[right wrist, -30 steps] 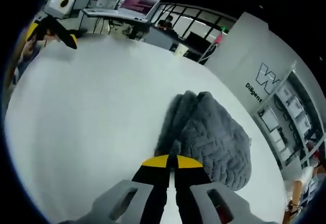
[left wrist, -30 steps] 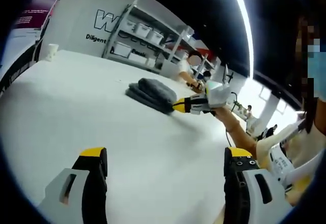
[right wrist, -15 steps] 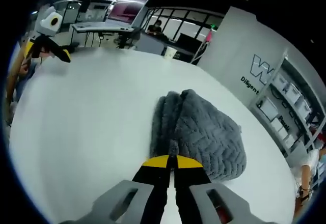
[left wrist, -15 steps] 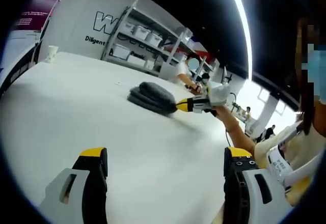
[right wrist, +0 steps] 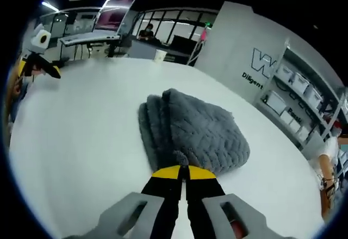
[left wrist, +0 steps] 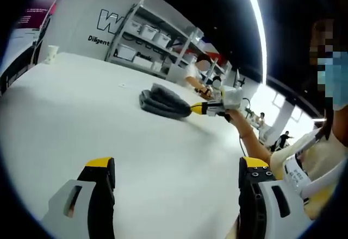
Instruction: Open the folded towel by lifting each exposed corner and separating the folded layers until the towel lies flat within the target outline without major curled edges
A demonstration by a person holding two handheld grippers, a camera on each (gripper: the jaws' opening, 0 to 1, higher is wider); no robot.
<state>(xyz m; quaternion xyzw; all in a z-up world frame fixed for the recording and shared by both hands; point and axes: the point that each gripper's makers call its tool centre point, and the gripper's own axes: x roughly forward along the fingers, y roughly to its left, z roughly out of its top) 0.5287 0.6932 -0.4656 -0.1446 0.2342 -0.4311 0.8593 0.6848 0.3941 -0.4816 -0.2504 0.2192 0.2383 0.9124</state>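
A grey folded towel [right wrist: 190, 130] lies in a thick stack on the white table [right wrist: 81, 141], its folded layers showing along its left side. My right gripper [right wrist: 182, 171] is shut at the towel's near edge, with a small nub of cloth pinched between the yellow tips. From the left gripper view, the towel [left wrist: 160, 100] is far across the table and the right gripper [left wrist: 202, 108] touches its right end, held by a person's arm. My left gripper [left wrist: 176, 167] is open with nothing between its jaws, low over bare table. It also appears as the left gripper [right wrist: 41, 68] at the far left.
A paper cup [left wrist: 51, 54] stands at the table's far edge, also seen as the cup [right wrist: 159, 55]. Shelves with white bins [left wrist: 147, 32] line the wall behind. A person [left wrist: 200, 75] sits beyond the towel. A monitor [right wrist: 111, 19] stands past the table.
Both views have shifted and tilted a little. The right gripper stays shut at the towel's near edge, and the towel keeps the same folded shape. The left gripper stays open.
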